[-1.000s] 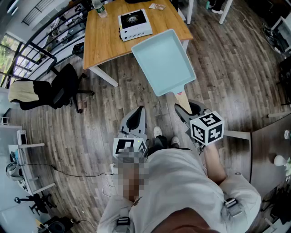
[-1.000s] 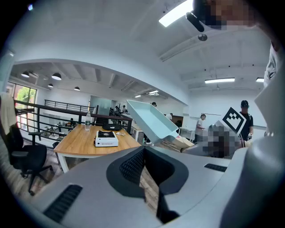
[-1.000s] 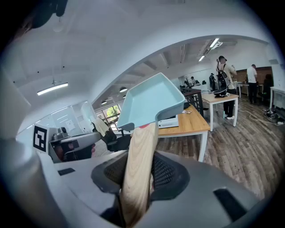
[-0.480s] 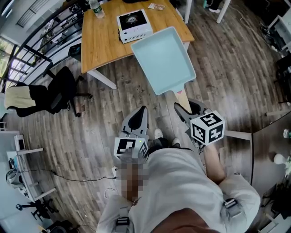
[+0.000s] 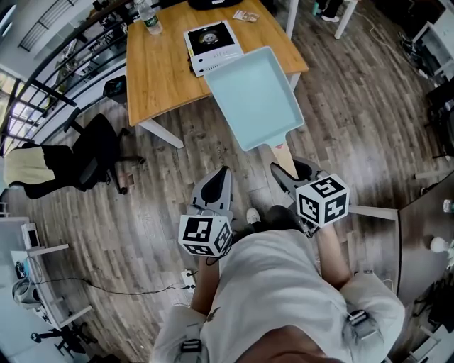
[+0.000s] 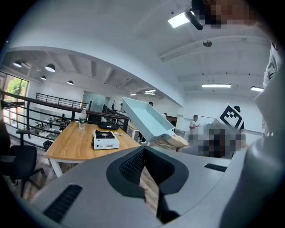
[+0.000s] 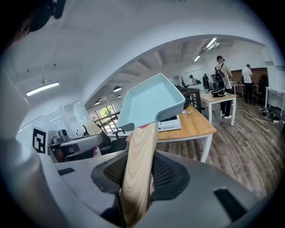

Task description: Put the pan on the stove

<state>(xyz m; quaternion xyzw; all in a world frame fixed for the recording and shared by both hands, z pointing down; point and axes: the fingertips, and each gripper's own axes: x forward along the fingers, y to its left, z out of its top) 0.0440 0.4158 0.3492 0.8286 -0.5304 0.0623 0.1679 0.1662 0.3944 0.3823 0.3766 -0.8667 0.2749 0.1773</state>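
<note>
A light blue square pan (image 5: 255,96) with a wooden handle (image 5: 284,157) hangs in the air over the wooden floor, its far corner reaching over the near edge of the table (image 5: 159,71). My right gripper (image 5: 287,172) is shut on that handle (image 7: 139,162), and the pan (image 7: 149,102) tilts up ahead of it. A white portable stove (image 5: 213,44) with a black burner stands on the table just beyond the pan. My left gripper (image 5: 213,188) is held to the left of the handle with its jaws together and nothing between them. From the left gripper view the stove (image 6: 105,139) and the pan (image 6: 144,118) both show.
A water bottle (image 5: 145,18) and a black pouch (image 5: 213,3) lie at the table's far side. A black office chair (image 5: 92,145) stands left of the table by a railing. Two persons (image 7: 221,73) stand at another white-legged table to the right.
The table and stove have come closer in the head view, and the pan's far corner now overlaps the stove's near edge. Both grippers keep their grip state.
</note>
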